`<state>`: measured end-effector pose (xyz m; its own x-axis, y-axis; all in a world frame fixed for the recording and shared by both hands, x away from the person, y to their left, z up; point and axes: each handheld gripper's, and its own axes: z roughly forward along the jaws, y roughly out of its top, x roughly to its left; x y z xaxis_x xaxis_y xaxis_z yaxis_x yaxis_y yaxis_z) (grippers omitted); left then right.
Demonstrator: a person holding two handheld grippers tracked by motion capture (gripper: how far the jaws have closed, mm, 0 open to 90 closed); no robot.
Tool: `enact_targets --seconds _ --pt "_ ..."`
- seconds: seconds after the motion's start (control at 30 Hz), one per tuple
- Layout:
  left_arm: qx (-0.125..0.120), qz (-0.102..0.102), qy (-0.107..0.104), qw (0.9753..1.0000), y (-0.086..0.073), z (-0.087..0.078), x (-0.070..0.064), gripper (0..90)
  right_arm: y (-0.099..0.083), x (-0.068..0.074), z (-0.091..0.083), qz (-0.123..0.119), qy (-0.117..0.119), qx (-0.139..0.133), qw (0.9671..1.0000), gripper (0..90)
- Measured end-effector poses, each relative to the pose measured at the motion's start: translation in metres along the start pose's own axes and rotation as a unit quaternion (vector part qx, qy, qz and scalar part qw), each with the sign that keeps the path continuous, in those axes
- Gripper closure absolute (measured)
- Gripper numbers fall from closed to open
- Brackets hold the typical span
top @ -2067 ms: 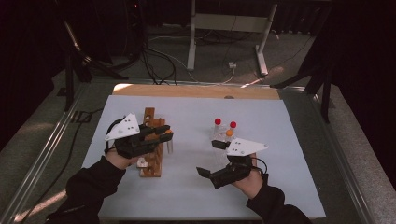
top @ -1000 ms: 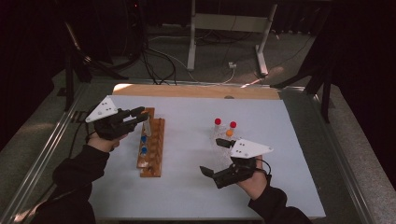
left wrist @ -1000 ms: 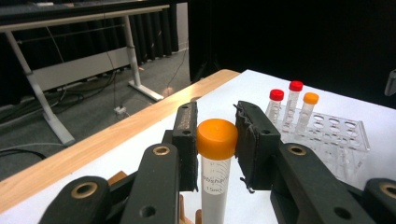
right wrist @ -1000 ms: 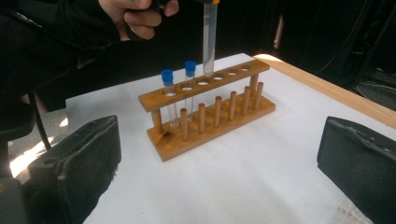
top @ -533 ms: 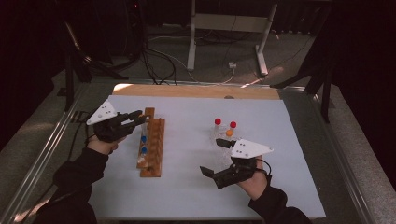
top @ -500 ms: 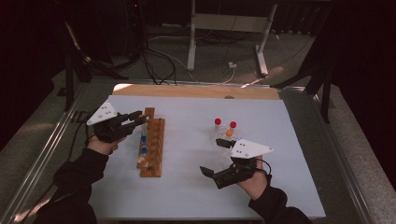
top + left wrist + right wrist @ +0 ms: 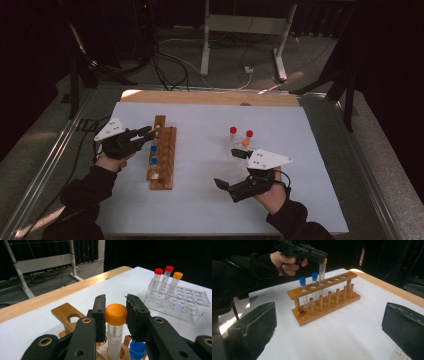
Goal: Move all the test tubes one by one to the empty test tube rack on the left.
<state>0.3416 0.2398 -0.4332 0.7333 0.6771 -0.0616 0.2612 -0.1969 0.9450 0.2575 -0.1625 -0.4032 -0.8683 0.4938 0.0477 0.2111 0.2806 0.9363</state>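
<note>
Orange-capped tube [image 7: 115, 326] is clamped at its cap between the two black jaws of the left gripper [image 7: 115, 315], and it is held upright with its lower part passed through a hole of the wooden rack [image 7: 325, 298], as is seen in the right gripper view. In that rack two blue-capped tubes [image 7: 309, 287] are stood in the holes just beside the held tube; one blue cap is seen low in the left gripper view, close under the jaws. On the white table [image 7: 200, 200] the wooden rack is placed at the left, while a clear plastic rack [image 7: 180, 300] bearing two red-capped tubes [image 7: 162, 277] and another orange-capped one is set well apart to the right. The right gripper [image 7: 235, 170] is held above the table near the clear rack, its jaws spread wide with nothing between them.
</note>
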Motion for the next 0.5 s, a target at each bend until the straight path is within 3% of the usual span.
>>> enact_targets --seconds 0.5 --pt "0.002 -0.002 -0.003 1.0000 -0.016 0.007 -0.002 71.9 0.000 0.000 0.000 -0.003 0.001 -0.003 1.0000 0.0"
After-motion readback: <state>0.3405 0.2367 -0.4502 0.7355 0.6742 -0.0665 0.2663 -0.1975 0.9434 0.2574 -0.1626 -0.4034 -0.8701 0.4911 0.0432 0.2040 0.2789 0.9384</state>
